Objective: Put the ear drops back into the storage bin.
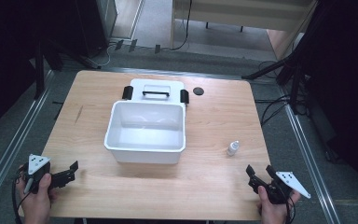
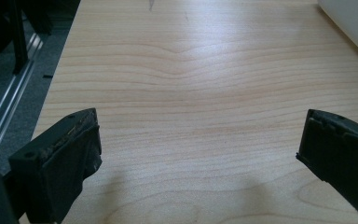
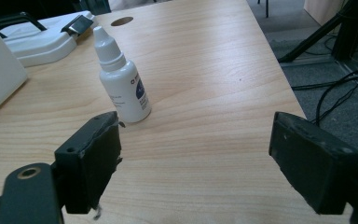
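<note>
Small white plastic dropper bottle [image 3: 122,81] with a blue-printed label stands upright on the wooden table [image 3: 214,70], just ahead of the right gripper [image 3: 196,163], jaws spread wide, holding nothing

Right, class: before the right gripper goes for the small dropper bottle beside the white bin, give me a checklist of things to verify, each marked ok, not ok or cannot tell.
1. Right gripper open and holding nothing: ok.
2. Dropper bottle upright, cap on: ok.
3. Bottle lined up between the jaws: not ok; in the right gripper view it stands ahead, toward the left jaw.
4. Bare table between gripper and bottle: ok.
5. White bin open, lid off and lying behind it: ok.
6. Left gripper open, over bare wood, away from the bottle: ok.
</note>
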Demonstrator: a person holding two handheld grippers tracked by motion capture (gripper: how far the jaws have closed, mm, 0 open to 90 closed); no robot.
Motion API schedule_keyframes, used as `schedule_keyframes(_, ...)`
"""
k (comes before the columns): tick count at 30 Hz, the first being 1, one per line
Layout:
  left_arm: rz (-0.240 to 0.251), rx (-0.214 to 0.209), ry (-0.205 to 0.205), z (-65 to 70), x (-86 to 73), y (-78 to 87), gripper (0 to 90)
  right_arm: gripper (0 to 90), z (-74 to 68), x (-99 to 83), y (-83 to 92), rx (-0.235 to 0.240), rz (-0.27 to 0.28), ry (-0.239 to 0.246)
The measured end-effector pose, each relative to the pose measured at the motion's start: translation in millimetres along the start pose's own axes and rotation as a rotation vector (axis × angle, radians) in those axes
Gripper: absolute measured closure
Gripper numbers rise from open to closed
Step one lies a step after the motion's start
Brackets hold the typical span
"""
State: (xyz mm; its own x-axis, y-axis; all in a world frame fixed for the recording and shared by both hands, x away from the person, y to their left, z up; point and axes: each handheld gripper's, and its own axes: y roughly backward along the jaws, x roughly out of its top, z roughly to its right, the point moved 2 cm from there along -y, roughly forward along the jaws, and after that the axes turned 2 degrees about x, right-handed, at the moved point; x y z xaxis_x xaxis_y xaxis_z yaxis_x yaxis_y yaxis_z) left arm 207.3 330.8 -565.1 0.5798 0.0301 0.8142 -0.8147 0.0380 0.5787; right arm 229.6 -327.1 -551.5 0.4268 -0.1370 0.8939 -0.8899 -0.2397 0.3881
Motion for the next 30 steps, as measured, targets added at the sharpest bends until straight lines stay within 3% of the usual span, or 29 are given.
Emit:
schedule_keyframes(2,0.0,0.0,-0.001,0.0,0.0,0.1,0.0,17.3,-0.5,-0.2,-0.7,-0.003,0.0,0.017)
schedule_keyframes(10,0.001,0.001,0.001,0.0,0.0,0.5,0.0,19.4,0.9,1.1,-1.0,0.008,-0.014,0.006)
schedule_keyframes(12,0.003,0.0,0.005,-0.3,-0.1,0.7,0.0,19.4,2.1,2.5,-2.2,0.02,-0.041,-0.004)
schedule_keyframes(14,0.001,-0.001,0.008,-0.3,-0.2,1.0,0.0,19.9,2.0,5.7,-4.0,0.028,-0.096,0.022)
schedule_keyframes(15,0.003,-0.002,0.009,-0.3,-0.2,1.0,0.0,19.9,2.0,5.7,-4.0,0.028,-0.096,0.022)
schedule_keyframes(16,0.0,-0.002,0.005,-0.5,-0.3,1.2,0.0,20.6,0.3,9.8,-4.7,0.04,-0.155,0.069)
schedule_keyframes(17,0.0,-0.002,0.005,-0.5,-0.3,1.0,0.0,20.6,0.3,9.8,-4.7,0.04,-0.155,0.069)
schedule_keyframes(18,-0.001,-0.001,0.002,-0.5,-0.2,0.9,0.0,20.7,-0.5,12.5,-6.0,0.039,-0.194,0.097)
schedule_keyframes(19,-0.001,-0.001,0.001,-0.4,-0.3,1.0,0.0,20.1,-2.1,21.2,-8.8,0.039,-0.308,0.151)
schedule_keyframes(20,-0.001,-0.001,0.001,-0.4,-0.3,1.0,0.0,20.1,-2.1,21.2,-8.8,0.039,-0.308,0.151)
schedule_keyframes(21,-0.001,-0.001,0.002,-0.5,-0.3,1.0,0.0,20.2,-4.0,30.3,-10.9,0.034,-0.389,0.199)
schedule_keyframes(22,-0.001,-0.001,0.002,-0.5,-0.3,1.0,0.0,20.2,-4.0,30.3,-10.9,0.034,-0.389,0.199)
schedule_keyframes(25,-0.001,-0.001,0.004,-0.7,-0.2,0.5,0.0,22.7,-8.2,54.9,-17.1,0.024,-0.562,0.277)
schedule_keyframes(26,-0.002,-0.002,0.004,-0.7,-0.2,0.4,0.0,22.7,-8.2,54.9,-17.1,0.024,-0.562,0.277)
schedule_keyframes(27,-0.002,-0.002,0.005,-0.7,-0.2,0.4,0.0,22.7,-12.5,65.0,-24.3,0.015,-0.681,0.328)
schedule_keyframes(28,-0.002,-0.002,0.004,-0.7,-0.2,0.3,0.0,22.7,-12.5,65.0,-24.3,0.015,-0.681,0.328)
schedule_keyframes(29,-0.002,-0.003,0.004,-0.7,-0.2,0.4,0.0,21.9,-18.0,71.3,-30.2,0.011,-0.792,0.359)
schedule_keyframes(30,-0.003,-0.004,0.006,-0.8,-0.1,0.5,0.0,21.9,-20.8,75.3,-34.3,-0.001,-0.857,0.366)
